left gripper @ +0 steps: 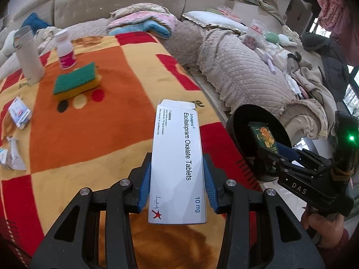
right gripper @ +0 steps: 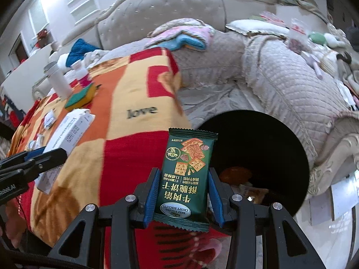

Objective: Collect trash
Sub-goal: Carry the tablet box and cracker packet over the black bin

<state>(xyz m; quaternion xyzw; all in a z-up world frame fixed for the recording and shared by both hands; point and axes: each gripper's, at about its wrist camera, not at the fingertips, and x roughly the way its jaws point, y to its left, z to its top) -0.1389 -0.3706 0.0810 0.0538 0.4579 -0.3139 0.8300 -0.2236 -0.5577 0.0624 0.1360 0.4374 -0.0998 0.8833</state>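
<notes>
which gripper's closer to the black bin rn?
Right. The right gripper, shut on the biscuit packet, is at the black bin rim. The left gripper, holding the tablet box, sits back over the blanket.

- Left gripper (left gripper: 177, 186): matte black frame of angular linkage arms with triangular cut-outs; four round silver screw heads on the pivots; blue ribbed pads (left gripper: 144, 188) line the inner faces of both fingers.
- Left gripper from the side, in the right wrist view (right gripper: 48, 154): black finger with blue pad; white lettering "Robot.AI" on the body.
- Right gripper (right gripper: 184, 192): same black frame, silver screws and blue ribbed pads (right gripper: 151, 195).
- Right gripper in the left wrist view (left gripper: 272, 150): white "DAS" lettering on the body; green lit indicator above the lettering.
- Right hand (left gripper: 325, 226): bare skin, below the lettering; dark red sleeve edge at the wrist.
</notes>
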